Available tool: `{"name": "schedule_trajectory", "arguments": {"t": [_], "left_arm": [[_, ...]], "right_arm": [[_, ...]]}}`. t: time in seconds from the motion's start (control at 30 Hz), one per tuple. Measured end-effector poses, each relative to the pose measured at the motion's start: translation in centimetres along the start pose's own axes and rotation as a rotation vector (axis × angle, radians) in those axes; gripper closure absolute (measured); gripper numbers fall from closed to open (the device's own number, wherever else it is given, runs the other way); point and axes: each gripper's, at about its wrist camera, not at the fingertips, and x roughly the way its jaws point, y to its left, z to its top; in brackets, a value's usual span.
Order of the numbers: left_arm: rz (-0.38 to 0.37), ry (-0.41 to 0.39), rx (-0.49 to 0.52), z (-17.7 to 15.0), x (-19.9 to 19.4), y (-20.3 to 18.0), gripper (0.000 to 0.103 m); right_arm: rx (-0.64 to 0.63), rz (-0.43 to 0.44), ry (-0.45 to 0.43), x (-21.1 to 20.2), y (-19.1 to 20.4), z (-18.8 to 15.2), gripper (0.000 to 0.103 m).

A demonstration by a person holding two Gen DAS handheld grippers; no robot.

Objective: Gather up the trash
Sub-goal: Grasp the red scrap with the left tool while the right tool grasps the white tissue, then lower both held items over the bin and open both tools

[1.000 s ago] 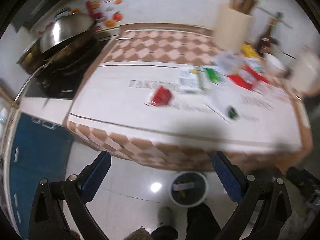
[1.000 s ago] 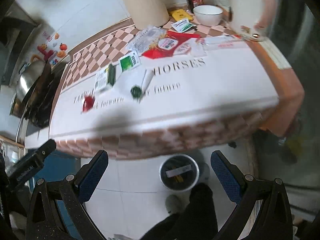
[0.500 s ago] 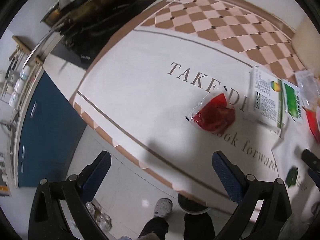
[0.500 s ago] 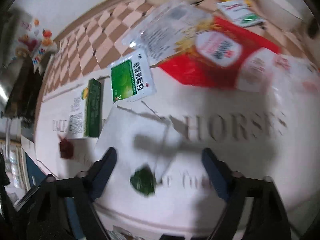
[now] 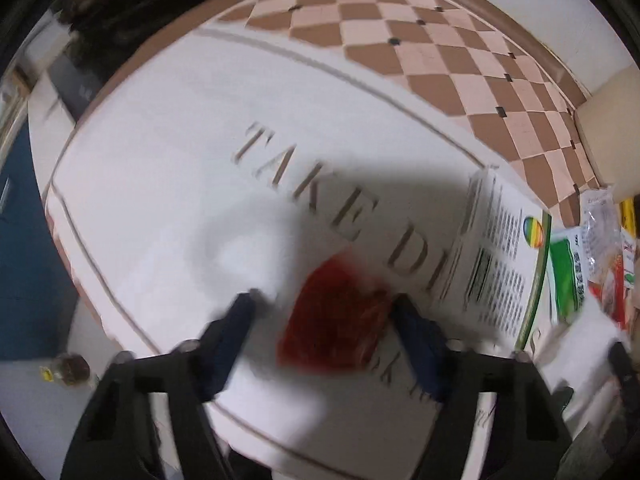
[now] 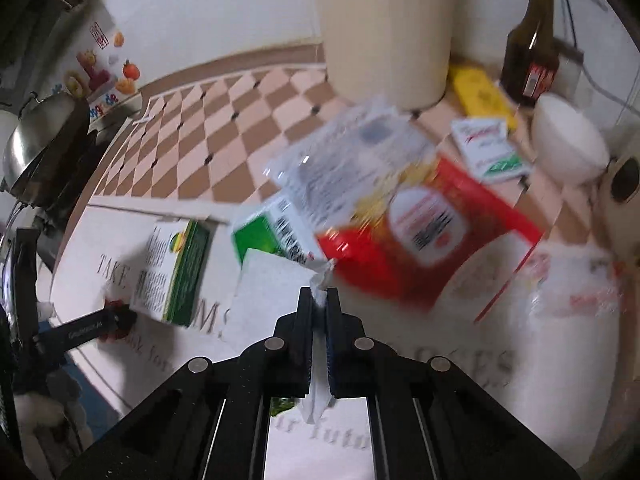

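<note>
My left gripper [image 5: 324, 304] is open, its blue pads on either side of a crumpled red wrapper [image 5: 336, 328] lying on the white countertop [image 5: 168, 200]. My right gripper [image 6: 319, 300] is shut on a white paper tissue [image 6: 272, 292], pinching its edge so that the sheet lifts off the counter. A small green wrapper [image 6: 282, 404] lies under that gripper. Other litter lies around: a green-and-white carton [image 6: 172, 272], a green sachet [image 6: 268, 236], a clear printed bag [image 6: 352, 160] and a red packet [image 6: 428, 236].
A cream utensil holder [image 6: 384, 28], a dark bottle [image 6: 528, 48], a yellow pack [image 6: 480, 96], a white bowl [image 6: 568, 144] and a white sachet [image 6: 488, 148] stand at the back. A wok [image 6: 36, 148] sits on the stove at left. The counter's front edge is close below both grippers.
Both grippers came down from above the floor bin to the counter. The left one now straddles the red wrapper. The right one has shut on the tissue.
</note>
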Motion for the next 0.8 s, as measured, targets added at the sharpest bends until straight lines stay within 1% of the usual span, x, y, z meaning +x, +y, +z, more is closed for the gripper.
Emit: {"name": "schedule_trajectory", "arguments": {"t": [0.03,0.07,0.1,0.17,0.27,0.37,0.47,0.5,0.53,0.57,0.7,0.8], "left_arm": [[0.007,-0.017,0.016,0.2,-0.3,-0.2,0.061],[-0.004,-0.016,0.021,0.2,-0.4,-0.3,0.07],[-0.016,-0.017,0.026,0.2,-0.5,-0.4,0.076],[0.007,-0.04,0.052,0.0,-1.1,-0.8,0.085],[0.028,-0.083,0.084,-1.1,-2.7,-1.4,0.086],[0.027,-0.135,0.113,-2.5,-5.2,-1.6,0.087],[0.039,-0.208,0.163,-4.3,-8.3,-2.8,0.087],[0.032,-0.222,0.173,-4.0,-8.7,-2.2,0.087],[0.023,-0.242,0.188,-4.8,-9.7,-2.2,0.088],[0.022,-0.26,0.205,-4.7,-9.9,-2.4,0.088],[-0.011,-0.322,0.277,-7.6,-12.9,-2.7,0.088],[-0.062,-0.333,0.336,-9.6,-13.9,-2.4,0.088]], "right_arm": [[0.008,0.01,-0.004,-0.5,-0.3,0.0,0.097],[0.022,0.016,-0.009,-0.6,-0.6,0.1,0.097],[0.036,0.02,-0.017,-0.8,-0.9,0.3,0.097],[0.067,0.043,-0.04,-1.6,-1.8,0.4,0.098],[0.097,0.062,-0.071,-2.9,-2.5,0.3,0.098],[0.111,0.072,-0.104,-4.3,-2.5,-0.1,0.098],[0.123,0.072,-0.145,-6.5,-2.5,-0.7,0.098],[0.13,0.072,-0.158,-7.3,-2.5,-1.0,0.098],[0.132,0.066,-0.167,-8.1,-2.4,-1.4,0.098],[0.136,0.058,-0.174,-9.0,-2.3,-1.9,0.098],[0.146,0.017,-0.2,-12.5,-1.8,-5.2,0.098],[0.173,-0.026,-0.212,-14.8,-1.3,-9.2,0.098]]}}
